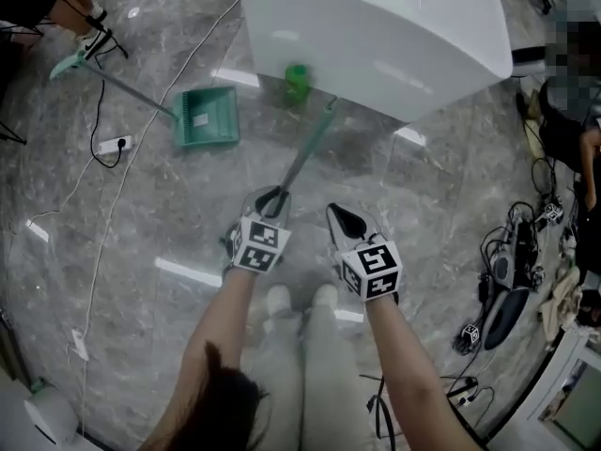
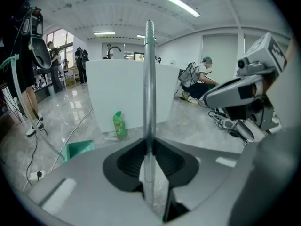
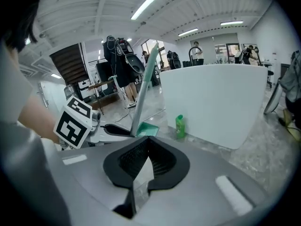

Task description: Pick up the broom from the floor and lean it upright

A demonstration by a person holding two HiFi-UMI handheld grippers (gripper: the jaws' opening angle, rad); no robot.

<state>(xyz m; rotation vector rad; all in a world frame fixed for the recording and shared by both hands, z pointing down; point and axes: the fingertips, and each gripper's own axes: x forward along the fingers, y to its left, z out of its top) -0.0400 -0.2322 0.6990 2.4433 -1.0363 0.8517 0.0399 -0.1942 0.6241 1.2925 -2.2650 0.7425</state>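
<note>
My left gripper (image 1: 272, 200) (image 2: 149, 147) is shut on the broom's grey metal handle (image 1: 305, 153) (image 2: 149, 79). The handle slants up and away from the jaws toward the white counter (image 1: 376, 26), and its far tip is green. In the right gripper view the handle (image 3: 141, 98) rises from the left gripper (image 3: 113, 130). The brush end is hidden below my hand. Just right of the left one hangs my right gripper (image 1: 346, 219) (image 3: 146, 147), shut with nothing in it and clear of the broom. It also shows in the left gripper view as the right gripper (image 2: 235, 91).
A green dustpan (image 1: 207, 116) with a long handle lies on the marble floor at the left. A green bottle (image 1: 297, 81) stands at the counter's foot. A power strip (image 1: 113, 144) and cable lie at the left, and cables and gear (image 1: 507, 280) at the right. A person sits at the far right.
</note>
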